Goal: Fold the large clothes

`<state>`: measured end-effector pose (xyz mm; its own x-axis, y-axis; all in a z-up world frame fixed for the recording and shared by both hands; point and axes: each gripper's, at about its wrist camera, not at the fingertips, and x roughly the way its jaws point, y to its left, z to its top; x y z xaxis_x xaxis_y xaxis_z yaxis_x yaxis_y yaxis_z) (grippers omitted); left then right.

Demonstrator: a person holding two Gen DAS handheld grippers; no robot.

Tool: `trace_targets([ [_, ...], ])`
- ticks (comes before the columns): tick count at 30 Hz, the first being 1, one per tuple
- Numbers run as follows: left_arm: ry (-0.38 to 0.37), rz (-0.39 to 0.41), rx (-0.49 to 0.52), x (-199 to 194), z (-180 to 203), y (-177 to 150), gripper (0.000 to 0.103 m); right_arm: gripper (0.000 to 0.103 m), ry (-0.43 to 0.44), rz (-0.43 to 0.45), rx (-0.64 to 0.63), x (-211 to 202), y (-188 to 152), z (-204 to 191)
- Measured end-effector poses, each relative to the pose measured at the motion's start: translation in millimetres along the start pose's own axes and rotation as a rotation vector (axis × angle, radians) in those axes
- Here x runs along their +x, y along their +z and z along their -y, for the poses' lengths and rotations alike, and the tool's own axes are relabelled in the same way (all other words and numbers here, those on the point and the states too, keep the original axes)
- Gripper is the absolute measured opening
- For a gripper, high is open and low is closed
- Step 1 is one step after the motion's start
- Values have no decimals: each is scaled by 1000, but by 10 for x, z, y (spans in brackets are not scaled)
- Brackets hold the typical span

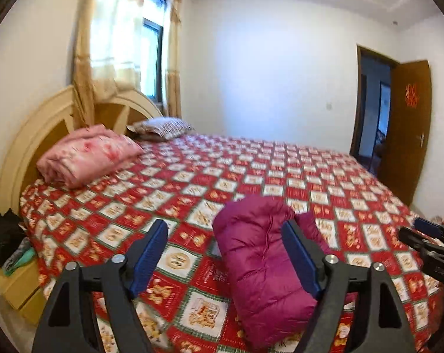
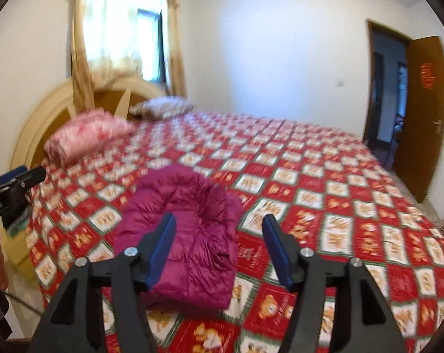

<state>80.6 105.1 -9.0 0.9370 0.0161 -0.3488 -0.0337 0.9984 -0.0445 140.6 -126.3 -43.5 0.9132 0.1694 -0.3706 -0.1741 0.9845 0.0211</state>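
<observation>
A magenta puffer jacket (image 1: 257,253) lies folded into a compact bundle on the red patterned bedspread (image 1: 192,182), near the bed's front edge. My left gripper (image 1: 225,226) hovers above and in front of it, open, with nothing between its blue pads. In the right wrist view the same jacket (image 2: 186,206) sits below my right gripper (image 2: 219,219), which is also open and holds nothing. Each gripper shows in the other's view: the right one (image 1: 427,235) at the right edge, the left one (image 2: 16,179) at the left edge.
A folded pink quilt (image 1: 86,156) and a striped pillow (image 1: 163,126) lie by the curved headboard (image 1: 31,135). Dark clothes (image 1: 4,235) sit on a low bedside cabinet at the left. A curtained window (image 1: 125,38) is behind the bed. An open wooden door (image 1: 407,129) stands at the right.
</observation>
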Motion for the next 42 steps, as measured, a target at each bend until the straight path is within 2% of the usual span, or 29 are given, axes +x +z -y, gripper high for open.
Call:
trace_targets([
  [4,17,69,-5,-283,-38,93,83,68,-9,89,-4,-402,58,-29],
  [8,14,60,-6,-272,-36,107,84,68,6,117,5,-456,103,-54],
  [17,12,20,-5,-198,-28,5,84,72,19,102,20,-405,46,-51],
  [42,15,11,-3,-189,-27,-13,84,73,32,98,18,-431,18,-78],
])
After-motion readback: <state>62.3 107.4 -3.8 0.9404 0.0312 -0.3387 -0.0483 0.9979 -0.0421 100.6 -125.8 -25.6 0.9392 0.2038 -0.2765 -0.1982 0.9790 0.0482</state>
